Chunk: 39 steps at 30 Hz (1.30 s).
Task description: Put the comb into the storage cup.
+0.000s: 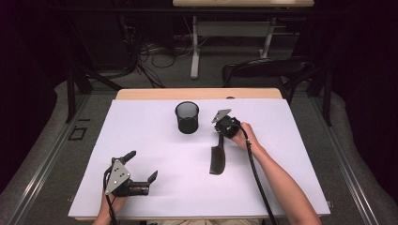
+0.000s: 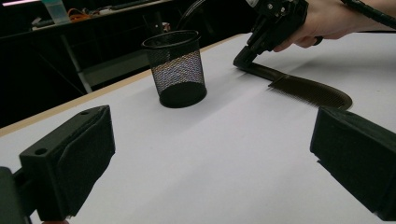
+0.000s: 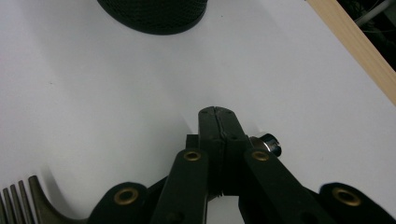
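A dark comb point(image 1: 218, 159) lies flat on the white table point(image 1: 155, 140), its handle pointing away from me. My right gripper point(image 1: 224, 127) is tilted down onto the far end of that handle, held by a hand point(image 1: 244, 136). In the right gripper view its jaws stand pressed together, and the comb's teeth point(image 3: 18, 203) show at the bottom left. The left gripper view shows the same grip on the comb point(image 2: 299, 86) from the side. My left gripper point(image 1: 141, 165) rests near the front left with its fingers point(image 2: 70, 158) wide apart and nothing between them.
A black mesh cup point(image 1: 187, 117) stands upright at the back middle of the table, left of the right gripper, and shows as the mesh cup point(image 2: 176, 67) in the left gripper view. The wooden table edge point(image 1: 197, 93) runs behind it. A chair point(image 1: 267, 70) stands beyond.
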Tool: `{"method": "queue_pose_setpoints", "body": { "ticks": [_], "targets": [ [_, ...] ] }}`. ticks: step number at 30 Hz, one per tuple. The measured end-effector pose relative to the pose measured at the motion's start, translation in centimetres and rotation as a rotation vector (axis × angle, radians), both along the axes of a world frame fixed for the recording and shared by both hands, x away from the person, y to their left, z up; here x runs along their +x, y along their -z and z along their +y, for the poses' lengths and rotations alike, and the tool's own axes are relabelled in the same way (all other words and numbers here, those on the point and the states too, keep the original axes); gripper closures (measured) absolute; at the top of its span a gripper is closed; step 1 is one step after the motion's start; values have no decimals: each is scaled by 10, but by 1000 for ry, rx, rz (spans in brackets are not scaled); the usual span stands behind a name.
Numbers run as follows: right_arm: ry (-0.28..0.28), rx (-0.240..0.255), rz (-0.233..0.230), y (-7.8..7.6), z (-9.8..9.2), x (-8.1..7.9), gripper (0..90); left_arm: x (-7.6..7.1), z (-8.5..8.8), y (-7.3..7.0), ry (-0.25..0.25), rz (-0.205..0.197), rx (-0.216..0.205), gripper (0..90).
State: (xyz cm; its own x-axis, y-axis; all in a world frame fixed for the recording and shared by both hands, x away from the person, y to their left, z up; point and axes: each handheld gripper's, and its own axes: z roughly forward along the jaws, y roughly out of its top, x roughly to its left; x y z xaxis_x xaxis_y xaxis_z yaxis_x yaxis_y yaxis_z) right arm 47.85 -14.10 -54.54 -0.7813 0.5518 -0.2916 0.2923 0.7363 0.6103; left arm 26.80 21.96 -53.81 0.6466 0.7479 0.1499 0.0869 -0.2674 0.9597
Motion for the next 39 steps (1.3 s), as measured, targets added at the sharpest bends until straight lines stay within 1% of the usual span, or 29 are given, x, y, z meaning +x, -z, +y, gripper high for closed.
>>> {"method": "queue_pose_setpoints", "body": {
  "ticks": [4,6,9,10,11,13,16,17,19,20,21,22,24,25,29,30,31,34,35,37,38,39],
  "targets": [
    [3,-21,7,1,0,1,900,0,0,0,1,1,0,1],
    [0,-18,2,2,-1,2,900,0,0,0,2,2,0,1],
    [14,-23,13,2,-2,3,900,0,0,0,2,2,0,1],
    [20,-26,23,1,-3,4,900,0,0,0,2,2,0,1],
    [16,-22,12,2,-4,5,900,0,0,0,2,2,-1,1],
    [26,-33,25,3,-6,6,900,1,0,0,2,3,-1,1],
    [37,-33,29,3,-9,7,900,0,0,0,2,3,-1,1],
    [39,-37,37,3,-10,7,900,0,0,0,2,2,0,1],
    [40,-34,33,3,-11,7,900,0,0,0,2,2,0,1],
    [44,-48,45,3,-12,7,900,0,0,0,1,2,0,1],
    [44,-48,45,3,-12,7,900,0,0,0,1,2,0,1],
    [46,-38,42,3,-13,7,900,0,0,0,0,1,1,1],
    [44,-40,44,2,-14,7,900,0,0,0,1,2,2,1],
    [55,-45,56,0,-16,6,900,0,0,0,2,3,2,1],
    [60,-30,48,2,-16,6,900,0,0,0,4,3,4,1],
    [64,-46,60,2,-17,6,900,0,0,0,4,2,4,1],
    [59,-51,59,2,-18,6,900,0,0,0,4,3,4,1],
    [67,-43,57,3,-20,6,900,0,1,0,2,3,2,1],
    [76,-48,69,2,-22,6,900,0,1,0,1,2,1,1],
    [74,-53,68,2,-24,6,900,0,1,0,0,2,0,1],
    [85,-44,71,2,-25,5,900,0,1,0,1,2,0,1],
    [86,-52,78,1,-26,5,900,0,1,0,1,2,0,1]
  ]
}}
